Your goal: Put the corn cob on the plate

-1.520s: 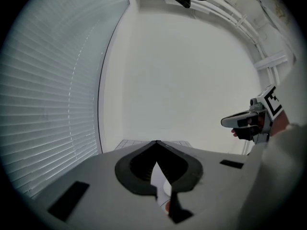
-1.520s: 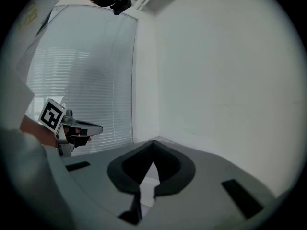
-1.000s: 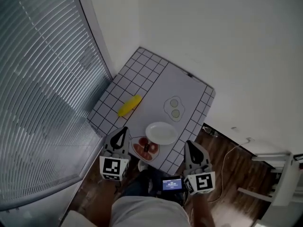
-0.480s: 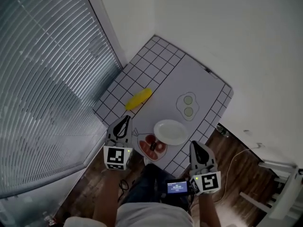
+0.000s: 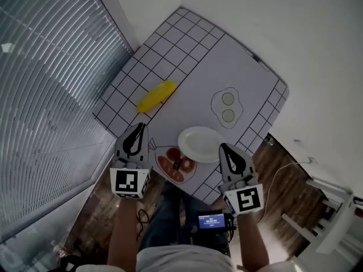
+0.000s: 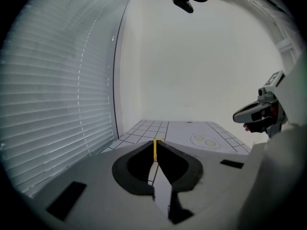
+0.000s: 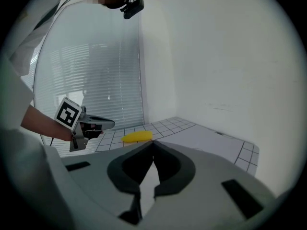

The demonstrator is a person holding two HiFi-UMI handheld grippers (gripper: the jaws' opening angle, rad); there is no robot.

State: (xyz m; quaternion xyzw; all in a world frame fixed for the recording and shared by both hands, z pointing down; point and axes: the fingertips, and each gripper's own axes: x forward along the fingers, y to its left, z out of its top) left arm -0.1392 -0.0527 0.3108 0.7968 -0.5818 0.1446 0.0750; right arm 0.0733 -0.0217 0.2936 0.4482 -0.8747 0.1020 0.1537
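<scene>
White walls (image 5: 283, 27) and window blinds (image 5: 45, 84) close in a corner where a small table (image 5: 204, 75) stands under a mat with a gridded border. We hold both grippers at its near edge: our left gripper (image 5: 138, 129) has its jaws pressed together on nothing, and our right gripper (image 5: 224, 148) is likewise closed and empty. The yellow corn cob (image 5: 156, 96) lies on the grid squares toward the blinds, well apart from the white plate (image 5: 199, 144), which sits between our grippers.
</scene>
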